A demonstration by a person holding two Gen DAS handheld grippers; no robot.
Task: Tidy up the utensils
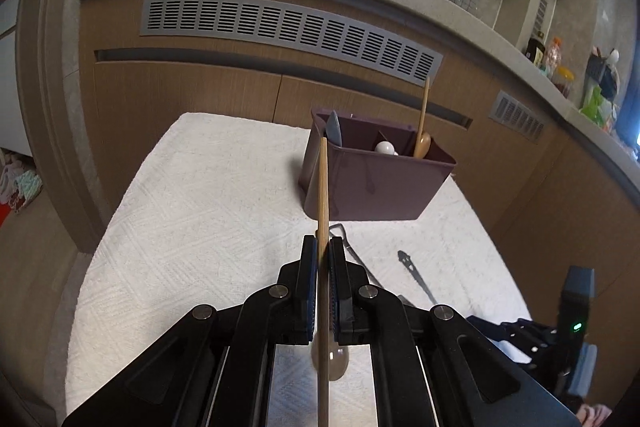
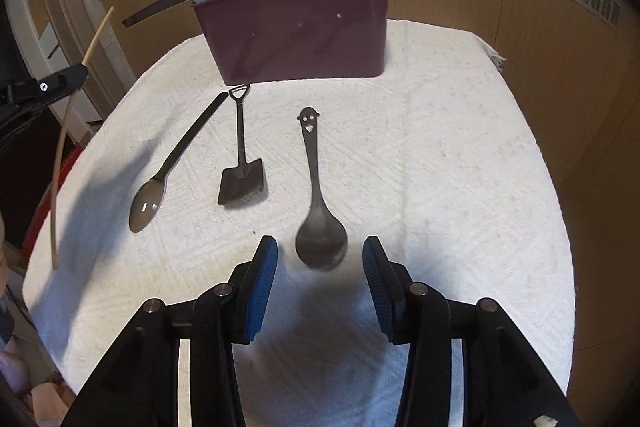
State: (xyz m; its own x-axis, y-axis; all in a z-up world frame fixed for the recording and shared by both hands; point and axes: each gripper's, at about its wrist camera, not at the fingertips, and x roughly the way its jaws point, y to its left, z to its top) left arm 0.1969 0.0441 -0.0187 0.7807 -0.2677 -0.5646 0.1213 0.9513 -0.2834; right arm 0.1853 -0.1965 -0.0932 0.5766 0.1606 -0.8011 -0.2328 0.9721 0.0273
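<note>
My left gripper (image 1: 323,247) is shut on a long wooden utensil handle (image 1: 322,187), held above the white towel and pointing at the maroon utensil holder (image 1: 376,183). The holder has a blue spoon (image 1: 333,129), a white spoon (image 1: 385,148) and a wooden spoon (image 1: 422,131) in it. My right gripper (image 2: 320,255) is open, its jaws on either side of the bowl of a dark smiley-face spoon (image 2: 316,203). A shovel-shaped spoon (image 2: 241,163) and a black-handled spoon (image 2: 176,159) lie to its left. The left gripper with the wooden utensil (image 2: 60,147) shows at the far left.
The white towel (image 2: 440,167) covers the table. Wooden cabinet doors with grey vents (image 1: 288,27) stand behind the table. A stone counter (image 1: 560,95) with bottles runs along the right. The maroon holder (image 2: 296,27) stands at the towel's far edge.
</note>
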